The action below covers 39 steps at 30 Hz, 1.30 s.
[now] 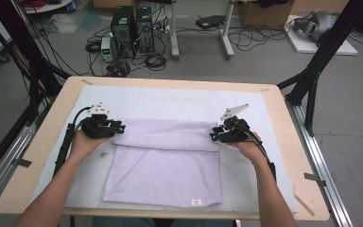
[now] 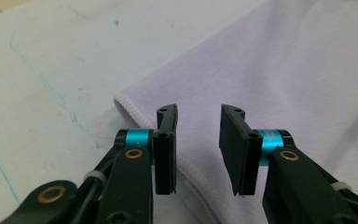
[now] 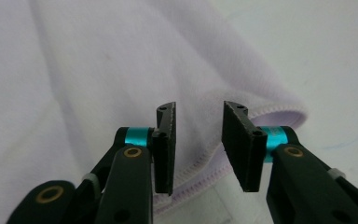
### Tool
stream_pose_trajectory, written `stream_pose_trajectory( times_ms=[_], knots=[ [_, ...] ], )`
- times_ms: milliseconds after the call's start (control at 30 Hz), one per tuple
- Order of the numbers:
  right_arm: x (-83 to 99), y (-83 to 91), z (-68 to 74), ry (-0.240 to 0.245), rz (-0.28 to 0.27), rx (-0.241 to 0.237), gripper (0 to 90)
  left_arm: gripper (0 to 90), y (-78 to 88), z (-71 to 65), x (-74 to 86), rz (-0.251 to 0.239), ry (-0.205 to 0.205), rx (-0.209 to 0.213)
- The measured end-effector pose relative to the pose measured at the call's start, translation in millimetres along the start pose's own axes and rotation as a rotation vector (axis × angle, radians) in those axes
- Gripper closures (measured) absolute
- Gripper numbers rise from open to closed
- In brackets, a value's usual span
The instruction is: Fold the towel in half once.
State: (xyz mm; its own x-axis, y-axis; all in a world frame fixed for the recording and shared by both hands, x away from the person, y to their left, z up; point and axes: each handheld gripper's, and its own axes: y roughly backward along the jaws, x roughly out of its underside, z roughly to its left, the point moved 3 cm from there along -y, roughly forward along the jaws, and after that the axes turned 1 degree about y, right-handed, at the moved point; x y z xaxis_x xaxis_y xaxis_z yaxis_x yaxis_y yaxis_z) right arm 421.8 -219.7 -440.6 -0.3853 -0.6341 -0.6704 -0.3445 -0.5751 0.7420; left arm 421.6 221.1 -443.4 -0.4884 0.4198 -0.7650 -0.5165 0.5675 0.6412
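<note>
flanking the folded towel [image 1: 170, 156] edge — tools [image 1: 118, 127] agape

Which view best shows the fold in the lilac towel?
High view: the whole lilac towel lies on the table, its far part folded back over itself into a band between both grippers. The left gripper view gives just one hemmed corner under open fingers; the right gripper view gives the other hemmed corner.

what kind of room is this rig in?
Most likely a robotics or data-collection lab, not a home. Two desktop computer towers stand on the bare floor amid loose cables, black frame struts flank the wooden table, and a lilac towel lies on a white mat.
</note>
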Motion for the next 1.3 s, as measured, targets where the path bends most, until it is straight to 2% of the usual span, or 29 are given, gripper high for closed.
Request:
stream_pose_trajectory(
  times_ms=[33,100,133,167,233,300,433,533,600,633,667,700,733,767,800,833,967,1100,1133,1167,1233,1300],
  knots=[
    [2.5,-3.9,0.0,0.0,0.024,0.008,64.1,66.2,-3.8,0.6,2.5,0.022,0.004,0.003],
    [7.2,-9.7,-0.5,0.002,0.036,0.0,65.6,68.0,-11.6,0.7,9.0,0.069,-0.008,0.012],
    [9.7,-12.1,0.5,0.0,0.039,-0.001,68.0,70.2,-11.4,0.2,9.5,0.053,-0.003,0.018],
    [11.4,-12.0,1.5,0.001,0.02,-0.007,71.8,76.9,-12.0,-0.5,9.6,0.054,-0.007,0.024],
    [11.5,-11.1,4.3,0.016,0.021,-0.009,82.4,82.7,-12.7,-2.9,8.7,0.058,-0.03,0.01],
    [8.8,-9.8,8.5,0.041,0.033,0.006,85.0,85.0,-11.5,-4.6,7.5,0.059,-0.05,-0.004],
    [0.1,0.6,10.4,0.052,-0.023,0.006,85.9,86.0,-1.5,-2.4,1.0,-0.006,-0.041,-0.033],
    [-7.4,9.4,3.2,0.042,-0.038,0.014,86.1,86.2,3.5,5.3,-11.2,-0.078,0.013,-0.045],
    [-18.5,14.8,-10.0,0.022,-0.041,0.04,86.2,86.2,1.2,14.3,-24.4,-0.121,0.029,-0.095],
    [-24.3,17.0,-16.7,0.018,-0.043,0.06,86.2,86.1,0.4,22.1,-36.5,-0.15,0.053,-0.147],
    [-33.1,20.4,-27.0,0.007,-0.062,0.11,85.9,85.4,1.3,32.3,-53.6,-0.219,0.1,-0.221],
    [-44.8,25.5,-42.2,-0.039,-0.095,0.216,81.5,80.1,1.7,37.5,-65.7,-0.262,0.151,-0.292],
    [-52.5,29.7,-52.3,-0.105,-0.132,0.256,78.0,69.1,1.7,39.8,-72.1,-0.274,0.172,-0.319],
    [-56.7,31.1,-57.1,-0.132,-0.151,0.262,74.2,64.8,-0.3,41.0,-77.7,-0.274,0.189,-0.307],
    [-60.7,30.2,-59.3,-0.137,-0.14,0.278,69.1,65.1,-2.3,40.7,-78.4,-0.259,0.186,-0.301],
    [-61.7,28.4,-59.1,-0.135,-0.134,0.271,68.7,64.8,-5.6,39.6,-75.6,-0.224,0.165,-0.305],
    [-52.1,16.5,-49.9,-0.122,-0.107,0.196,63.8,61.5,-8.9,36.0,-54.3,-0.131,0.135,-0.263],
    [-33.3,10.6,-35.3,-0.119,-0.077,0.138,61.4,60.7,0.3,26.7,-32.2,-0.139,0.128,-0.214],
    [-28.5,11.1,-31.2,-0.113,-0.078,0.135,61.1,60.4,3.1,24.2,-27.7,-0.126,0.123,-0.198],
    [-24.2,12.2,-26.4,-0.114,-0.082,0.116,60.1,59.4,6.0,21.6,-24.1,-0.106,0.122,-0.175],
    [-17.3,16.1,-17.5,-0.112,-0.091,0.103,59.4,58.1,14.4,13.1,-16.8,-0.132,0.087,-0.164],
    [-10.2,22.1,-4.2,-0.109,-0.128,0.069,58.7,57.6,22.0,5.4,-8.6,-0.141,0.087,-0.13]
  ],
)
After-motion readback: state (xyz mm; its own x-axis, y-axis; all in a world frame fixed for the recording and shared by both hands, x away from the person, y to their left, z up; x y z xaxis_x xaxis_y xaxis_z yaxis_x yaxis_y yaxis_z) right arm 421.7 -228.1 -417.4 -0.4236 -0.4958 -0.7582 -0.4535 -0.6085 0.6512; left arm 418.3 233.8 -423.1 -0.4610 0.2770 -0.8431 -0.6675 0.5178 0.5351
